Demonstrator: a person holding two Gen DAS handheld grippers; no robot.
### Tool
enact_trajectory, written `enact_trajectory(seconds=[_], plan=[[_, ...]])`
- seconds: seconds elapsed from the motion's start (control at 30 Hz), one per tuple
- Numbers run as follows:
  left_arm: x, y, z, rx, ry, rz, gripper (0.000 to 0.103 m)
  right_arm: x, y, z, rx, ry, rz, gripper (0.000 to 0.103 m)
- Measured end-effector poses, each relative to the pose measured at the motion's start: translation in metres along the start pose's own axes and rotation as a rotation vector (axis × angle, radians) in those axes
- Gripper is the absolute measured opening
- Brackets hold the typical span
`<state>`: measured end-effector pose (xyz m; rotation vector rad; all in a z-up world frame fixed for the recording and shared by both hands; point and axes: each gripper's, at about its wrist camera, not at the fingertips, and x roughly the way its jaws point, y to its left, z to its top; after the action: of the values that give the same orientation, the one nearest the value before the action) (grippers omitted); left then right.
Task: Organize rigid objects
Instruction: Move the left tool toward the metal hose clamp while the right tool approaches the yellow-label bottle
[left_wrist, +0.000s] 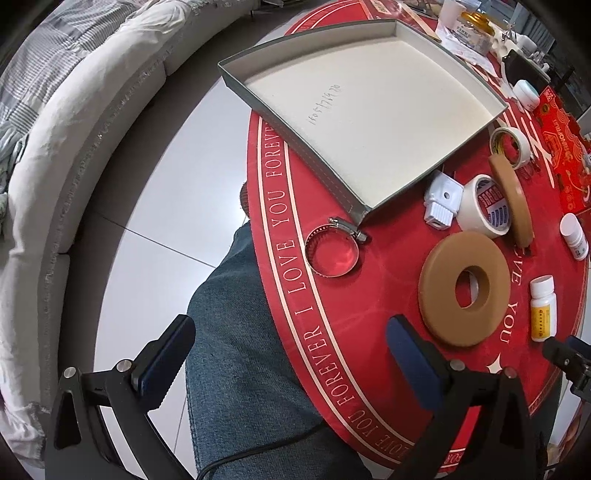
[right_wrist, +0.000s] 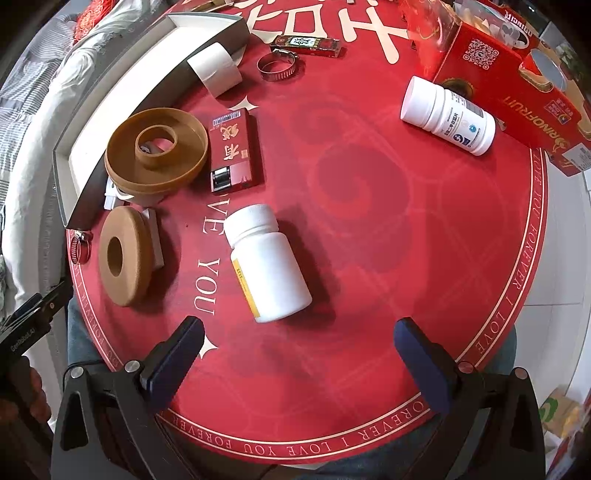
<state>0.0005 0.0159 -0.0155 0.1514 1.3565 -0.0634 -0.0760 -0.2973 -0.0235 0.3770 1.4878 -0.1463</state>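
both grippers hung above a round red table (right_wrist: 369, 184) with their dark padded jaws spread wide and nothing between them. right gripper (right_wrist: 295, 354) pointed at a white pill bottle (right_wrist: 267, 264) that lay on its side just ahead of the fingertips, cap facing away. left gripper (left_wrist: 291, 354) hovered over the table's near edge, one finger over the person's jeans, the other near a flat tan ring (left_wrist: 463, 288). just beyond, a metal hose clamp (left_wrist: 332, 251) lay touching the near corner of a shallow grey tray (left_wrist: 288, 136), whose pale floor held nothing. to the right of that corner sat a white plastic plug (left_wrist: 441, 201), a roll of white tape (left_wrist: 485, 208) and a second tan ring (left_wrist: 511, 201) leaning on edge against the roll. farther off in the right view lay a red cigarette pack (right_wrist: 234, 149), a second white bottle (right_wrist: 447, 114) on its side, and a red carton (right_wrist: 517, 81) at the far edge. as a judgement, sorting into the tray had not begun. the lying bottle could roll away if the jaws closed off centre on its round body, and the leaning ring could topple if the tape roll were lifted first.
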Motion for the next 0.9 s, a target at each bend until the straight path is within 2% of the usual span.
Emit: enact_trajectory(seconds=[0.13, 0.9], plan=[[0.0008, 0.0007, 0.0029, -0.007, 0.021, -0.006, 0.103, 0.0003, 0.0002, 0.0001, 0.001, 0.003, 0.0, 0.103], [0.0072, 0.0083, 0.0087, -0.005, 0.03, 0.018, 0.103, 0.0047, 0.0002, 0.0038, 0.003, 0.016, -0.007, 0.103]])
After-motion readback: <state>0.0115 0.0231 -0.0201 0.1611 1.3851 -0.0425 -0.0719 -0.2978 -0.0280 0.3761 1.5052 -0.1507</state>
